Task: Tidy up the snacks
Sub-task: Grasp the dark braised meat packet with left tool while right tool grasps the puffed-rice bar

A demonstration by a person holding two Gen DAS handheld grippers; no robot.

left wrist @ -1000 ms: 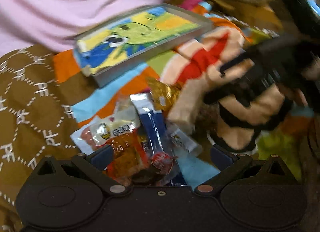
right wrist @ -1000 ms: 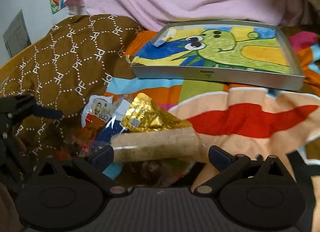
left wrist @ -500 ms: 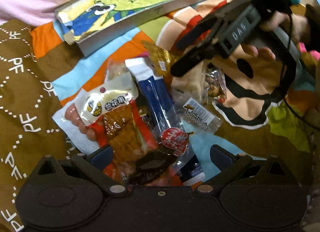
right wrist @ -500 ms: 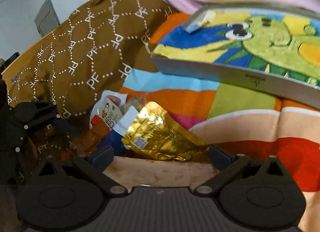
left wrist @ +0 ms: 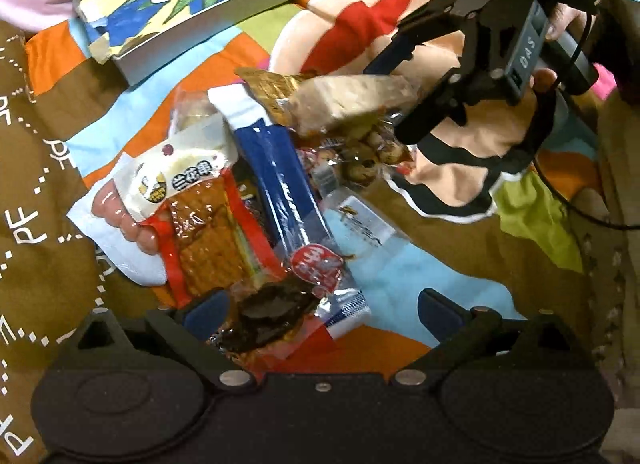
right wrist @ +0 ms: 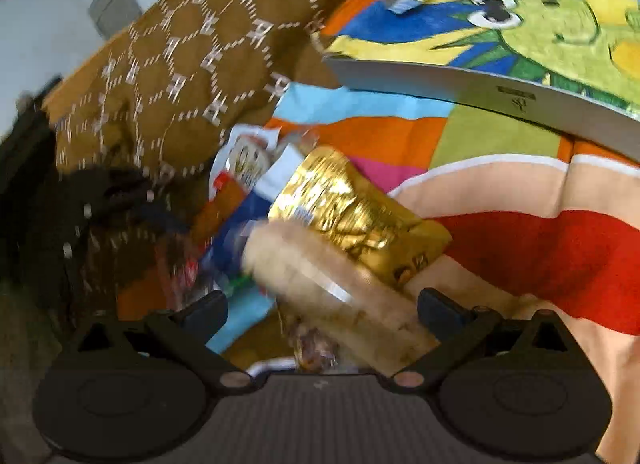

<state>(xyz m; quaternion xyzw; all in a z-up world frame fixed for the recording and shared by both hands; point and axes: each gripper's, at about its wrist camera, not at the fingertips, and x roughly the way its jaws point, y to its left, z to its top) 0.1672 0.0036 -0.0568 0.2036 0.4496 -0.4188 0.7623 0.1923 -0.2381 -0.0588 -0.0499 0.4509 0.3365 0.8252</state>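
The left hand-held gripper (left wrist: pixel 322 304) stands wide open over a snack pile (left wrist: pixel 256 200) on the colourful blanket (left wrist: pixel 400 264), gripping nothing. The right hand-held gripper (right wrist: pixel 322 308), also spread, brackets a beige wafer packet (right wrist: pixel 332 292) beside a gold pouch (right wrist: pixel 352 216); whether it grips is unclear.

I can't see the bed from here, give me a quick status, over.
Left gripper open over the snack pile. Right gripper open around beige snack bar. Gold packet touching it.
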